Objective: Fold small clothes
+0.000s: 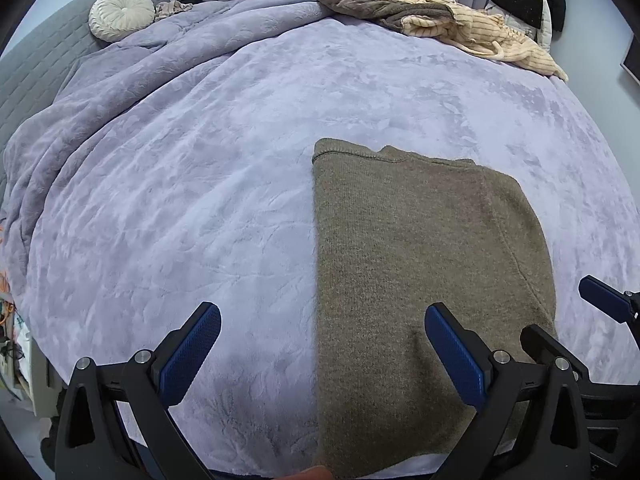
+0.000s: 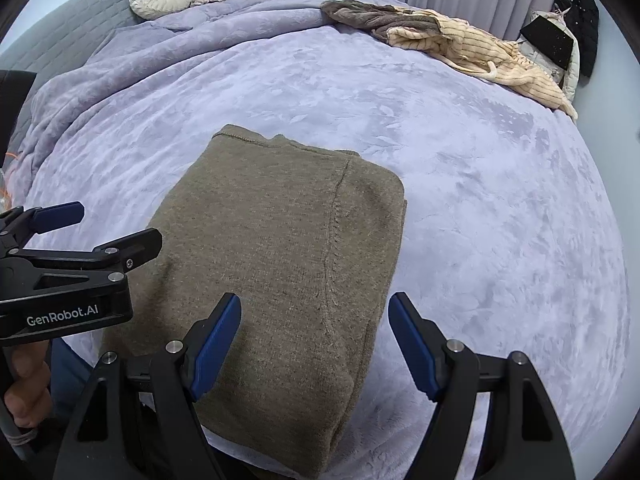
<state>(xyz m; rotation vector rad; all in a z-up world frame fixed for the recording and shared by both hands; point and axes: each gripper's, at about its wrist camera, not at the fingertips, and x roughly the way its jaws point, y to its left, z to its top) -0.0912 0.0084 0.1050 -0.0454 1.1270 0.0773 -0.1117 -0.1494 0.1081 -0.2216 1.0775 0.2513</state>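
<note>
A brown knitted garment (image 1: 416, 264) lies folded flat on the lilac bedspread (image 1: 200, 168), near the front edge; it also shows in the right wrist view (image 2: 276, 248). My left gripper (image 1: 324, 344) is open and empty, held just above the garment's near left edge. My right gripper (image 2: 316, 340) is open and empty above the garment's near right edge. The left gripper shows from the side in the right wrist view (image 2: 80, 236). A fingertip (image 1: 604, 300) of the right gripper shows at the right of the left wrist view.
A heap of brown and cream striped clothes (image 1: 440, 20) lies at the far side of the bed, also in the right wrist view (image 2: 448, 36). A round white cushion (image 1: 120, 14) rests by the grey headboard (image 1: 36, 60). Dark and white coats (image 2: 564, 44) hang at the far right.
</note>
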